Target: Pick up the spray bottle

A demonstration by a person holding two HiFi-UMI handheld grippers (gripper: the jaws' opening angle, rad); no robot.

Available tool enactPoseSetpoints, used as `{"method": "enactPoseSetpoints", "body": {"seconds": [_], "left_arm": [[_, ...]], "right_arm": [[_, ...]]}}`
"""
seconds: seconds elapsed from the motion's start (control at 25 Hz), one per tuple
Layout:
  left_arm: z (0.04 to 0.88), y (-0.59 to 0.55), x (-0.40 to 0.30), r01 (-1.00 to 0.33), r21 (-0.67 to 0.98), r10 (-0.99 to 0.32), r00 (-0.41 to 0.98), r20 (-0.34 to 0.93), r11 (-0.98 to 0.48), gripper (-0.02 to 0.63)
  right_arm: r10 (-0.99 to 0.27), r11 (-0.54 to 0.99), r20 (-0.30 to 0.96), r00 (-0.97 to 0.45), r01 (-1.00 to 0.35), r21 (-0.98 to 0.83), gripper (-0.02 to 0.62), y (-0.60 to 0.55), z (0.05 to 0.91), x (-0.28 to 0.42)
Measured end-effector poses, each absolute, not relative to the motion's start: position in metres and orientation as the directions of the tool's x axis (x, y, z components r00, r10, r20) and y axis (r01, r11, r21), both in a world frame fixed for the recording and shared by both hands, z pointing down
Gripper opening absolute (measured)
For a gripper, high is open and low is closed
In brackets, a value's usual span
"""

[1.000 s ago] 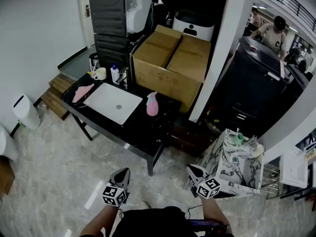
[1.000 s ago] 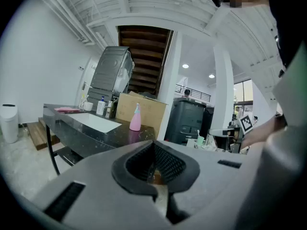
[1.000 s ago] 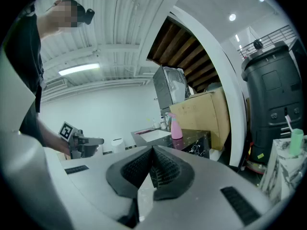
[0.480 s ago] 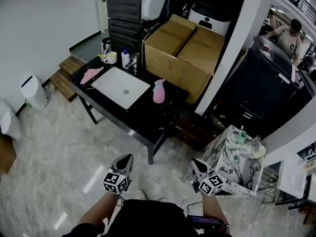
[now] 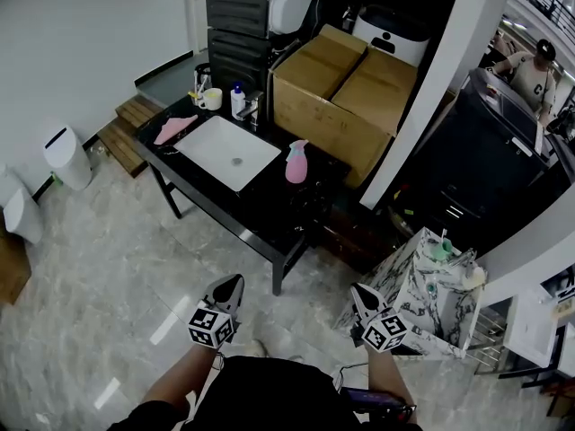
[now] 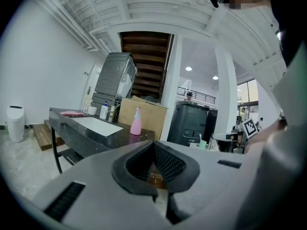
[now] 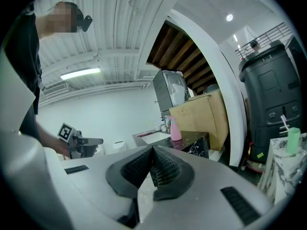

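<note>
The pink spray bottle [image 5: 296, 162] stands upright on the black table [image 5: 269, 218], just right of the white sink basin [image 5: 229, 151]. It also shows far off in the left gripper view, as the spray bottle [image 6: 136, 122], and in the right gripper view, as the spray bottle [image 7: 175, 129]. My left gripper [image 5: 230, 286] and right gripper [image 5: 358, 293] hang low in the head view, over the floor and well short of the table. Both are shut with nothing between the pads; left gripper [image 6: 154, 143], right gripper [image 7: 152, 149].
A pink cloth [image 5: 173, 129], a cup [image 5: 212, 99] and a pump bottle [image 5: 238, 101] sit at the table's far end. A large cardboard box [image 5: 346, 97] stands behind it. A marble-patterned stand [image 5: 418, 285] is close to my right gripper. White bins [image 5: 67, 157] line the left wall.
The head view has shifted, so the table and bottle sit further right and a little higher in frame. Both grippers have stayed shut and kept their place.
</note>
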State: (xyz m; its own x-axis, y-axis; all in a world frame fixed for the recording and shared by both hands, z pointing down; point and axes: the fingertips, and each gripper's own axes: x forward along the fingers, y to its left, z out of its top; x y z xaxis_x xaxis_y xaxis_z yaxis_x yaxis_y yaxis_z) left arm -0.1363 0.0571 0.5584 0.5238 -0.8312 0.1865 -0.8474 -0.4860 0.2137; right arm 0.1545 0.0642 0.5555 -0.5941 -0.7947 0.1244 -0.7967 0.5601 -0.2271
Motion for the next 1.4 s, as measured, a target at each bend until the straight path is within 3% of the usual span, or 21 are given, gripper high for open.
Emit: {"method": "enactPoseSetpoints", "body": {"seconds": [0.88,1.4], "left_arm": [[0.567,0.044,-0.173,-0.823,0.244,-0.81,0.558,0.18,-0.513,0.008],[0.578,0.031,-0.198,-0.851,0.256,-0.836,0.511,0.201,-0.459,0.008]], "right_arm": [[-0.816,0.518,0.154,-0.557,-0.823,-0.232,0.026,0.047,0.558,0.108],[-0.79,0.548,0.162,-0.591,-0.8,-0.243,0.026,0.02,0.57,0.091]]}}
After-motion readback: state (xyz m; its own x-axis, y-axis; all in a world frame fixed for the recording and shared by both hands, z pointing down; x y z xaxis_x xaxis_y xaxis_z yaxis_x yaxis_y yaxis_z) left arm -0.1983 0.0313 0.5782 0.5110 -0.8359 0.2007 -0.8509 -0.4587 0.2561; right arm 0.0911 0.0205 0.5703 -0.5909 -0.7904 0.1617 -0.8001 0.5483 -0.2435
